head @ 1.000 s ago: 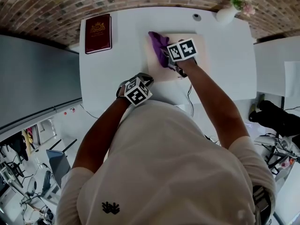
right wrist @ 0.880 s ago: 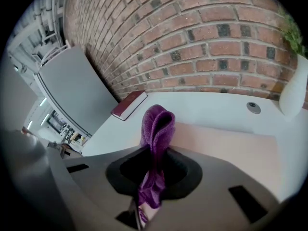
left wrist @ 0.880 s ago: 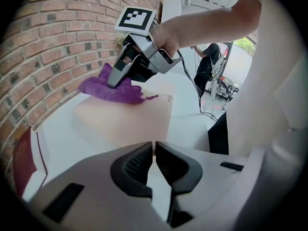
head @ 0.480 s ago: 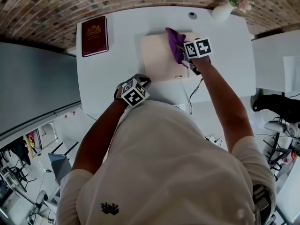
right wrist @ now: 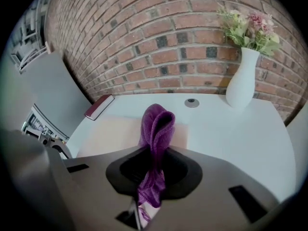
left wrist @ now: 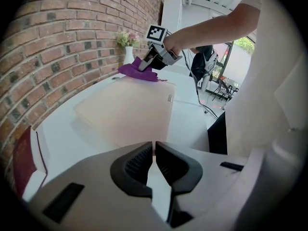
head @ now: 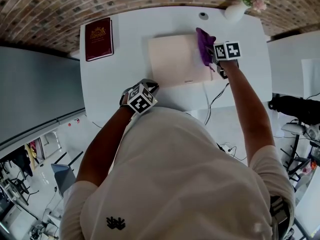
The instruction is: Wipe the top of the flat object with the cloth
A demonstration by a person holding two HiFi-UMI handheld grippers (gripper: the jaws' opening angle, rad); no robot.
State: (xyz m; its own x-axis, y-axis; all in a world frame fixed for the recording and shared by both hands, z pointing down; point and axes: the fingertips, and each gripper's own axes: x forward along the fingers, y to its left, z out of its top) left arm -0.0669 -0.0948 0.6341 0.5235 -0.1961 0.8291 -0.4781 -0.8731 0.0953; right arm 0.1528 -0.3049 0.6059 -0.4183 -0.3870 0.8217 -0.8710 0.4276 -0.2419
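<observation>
Two grippers are clenched: the right gripper (right wrist: 153,170) clamps the crumpled purple cloth (right wrist: 156,124) against the far right corner of the pale beige flat board (head: 172,59), seemingly to wipe it, while the empty left gripper (left wrist: 154,170) waits clear at the near edge of the white table (head: 115,84).

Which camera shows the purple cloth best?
The right gripper view: the purple cloth fills the centre, pinched in the right tongs. The head view shows it small at the right edge of the beige board; the left gripper view, far off.
</observation>
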